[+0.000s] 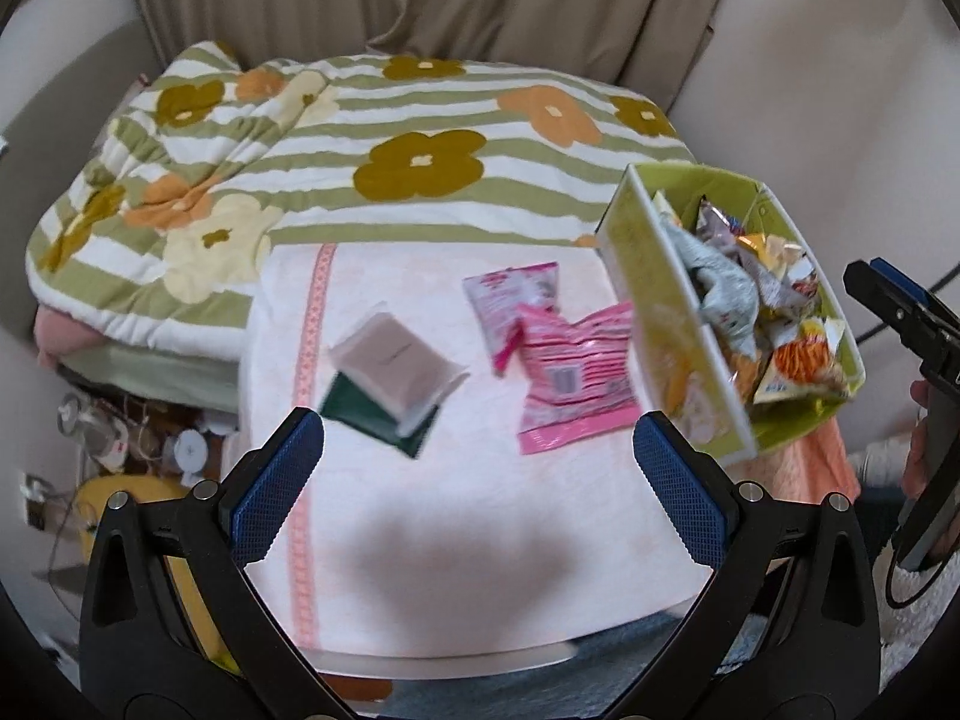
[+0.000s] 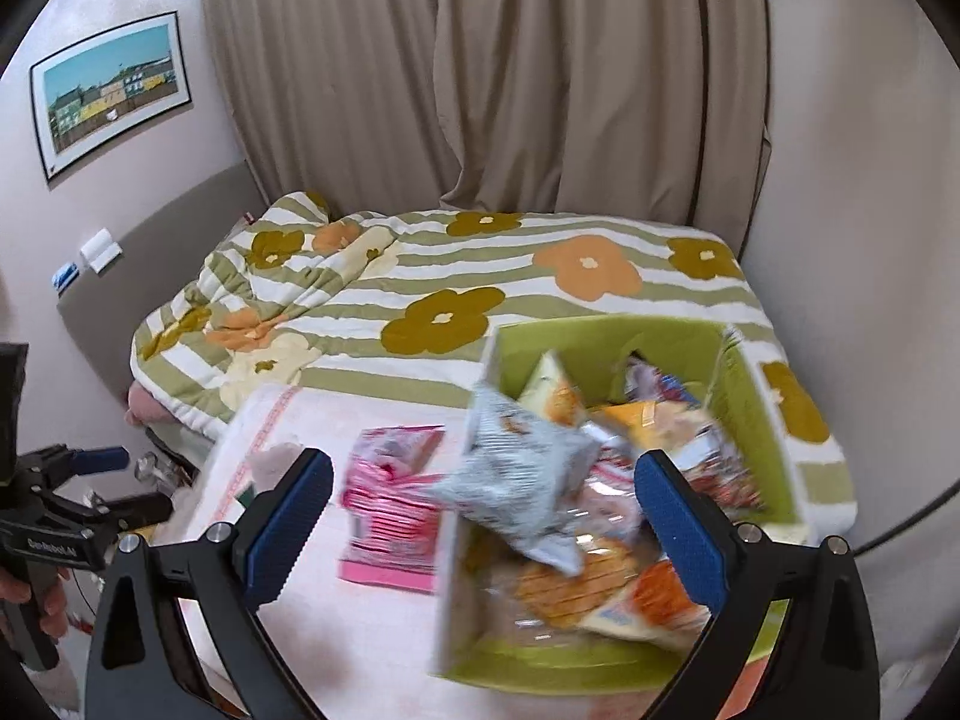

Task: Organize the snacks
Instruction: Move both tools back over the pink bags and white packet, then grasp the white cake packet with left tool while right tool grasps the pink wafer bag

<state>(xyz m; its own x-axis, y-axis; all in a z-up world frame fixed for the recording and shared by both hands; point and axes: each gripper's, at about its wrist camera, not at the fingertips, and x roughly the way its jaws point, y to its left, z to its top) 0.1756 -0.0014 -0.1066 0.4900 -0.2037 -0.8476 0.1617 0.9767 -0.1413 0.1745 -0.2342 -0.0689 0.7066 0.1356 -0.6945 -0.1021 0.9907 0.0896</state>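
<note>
A green box (image 1: 672,294) full of snack packets (image 1: 780,312) stands at the right of a white-covered table (image 1: 480,540). On the cloth lie two pink packets (image 1: 570,378) (image 1: 510,294) and a pale packet over a dark green one (image 1: 396,372). My left gripper (image 1: 480,468) hovers open above the near cloth, holding nothing. My right gripper (image 2: 483,510) is open over the box (image 2: 600,348), above a grey-white packet (image 2: 522,474) lying on the pile. The pink packets (image 2: 390,510) lie left of the box.
A bed with a green-striped flowered quilt (image 1: 390,138) lies behind the table, beige curtains (image 2: 480,72) beyond it. Clutter and cables (image 1: 120,438) sit on the floor at the left. A framed picture (image 2: 111,90) hangs on the left wall. A hand (image 2: 36,600) holds the left gripper's handle.
</note>
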